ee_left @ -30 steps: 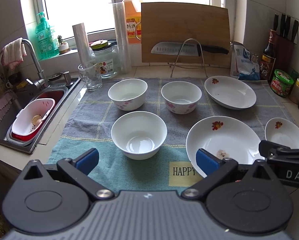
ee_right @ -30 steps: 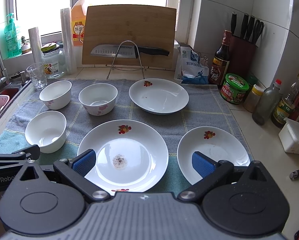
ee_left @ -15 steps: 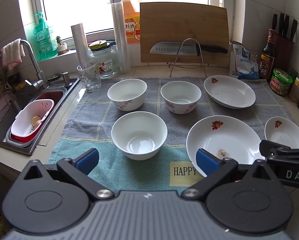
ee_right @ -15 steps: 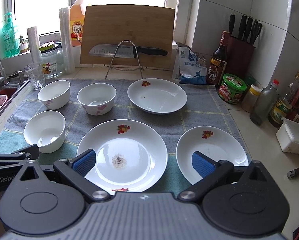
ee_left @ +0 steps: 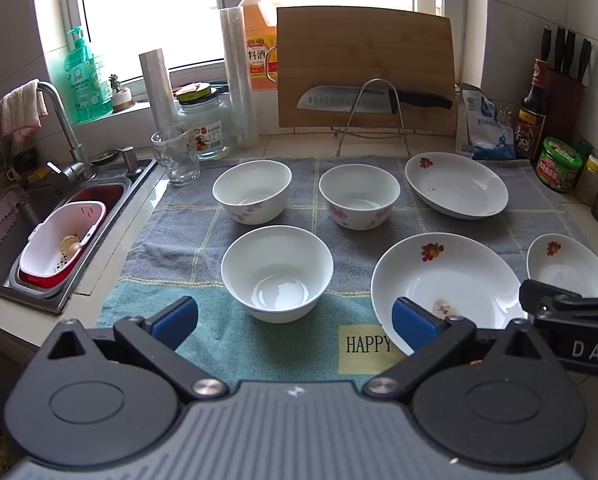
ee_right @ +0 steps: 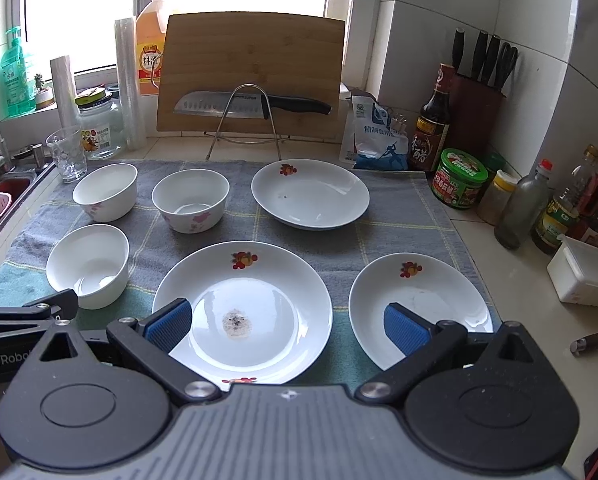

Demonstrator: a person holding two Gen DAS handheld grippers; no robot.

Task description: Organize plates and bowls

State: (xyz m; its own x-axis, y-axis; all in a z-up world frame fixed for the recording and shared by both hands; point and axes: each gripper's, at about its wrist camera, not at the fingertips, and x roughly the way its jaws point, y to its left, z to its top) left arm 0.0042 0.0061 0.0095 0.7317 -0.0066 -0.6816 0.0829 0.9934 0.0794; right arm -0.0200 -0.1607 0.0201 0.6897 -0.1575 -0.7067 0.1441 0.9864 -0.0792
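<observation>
Inventory from my station. Change over the last second: almost nothing, only a slight drift of both views; no dish has shifted. I judge the sorting not yet begun.

- Left gripper (ee_left: 293, 322): jaws spread wide, holding nothing, hovering short of the near bowl (ee_left: 277, 272).
- Right gripper (ee_right: 287, 326): jaws spread wide, holding nothing, over the near edge of the large plate (ee_right: 243, 304), which carries a grey smudge at its centre.
- 3 bowls, all upright on the towel (ee_left: 179, 248): near bowl, back-left bowl (ee_left: 252, 191), back-right bowl (ee_left: 359, 196), each standing apart.
- 3 plates: large plate, small plate (ee_right: 419, 304) to its right, far plate (ee_right: 310, 193) behind.
</observation>
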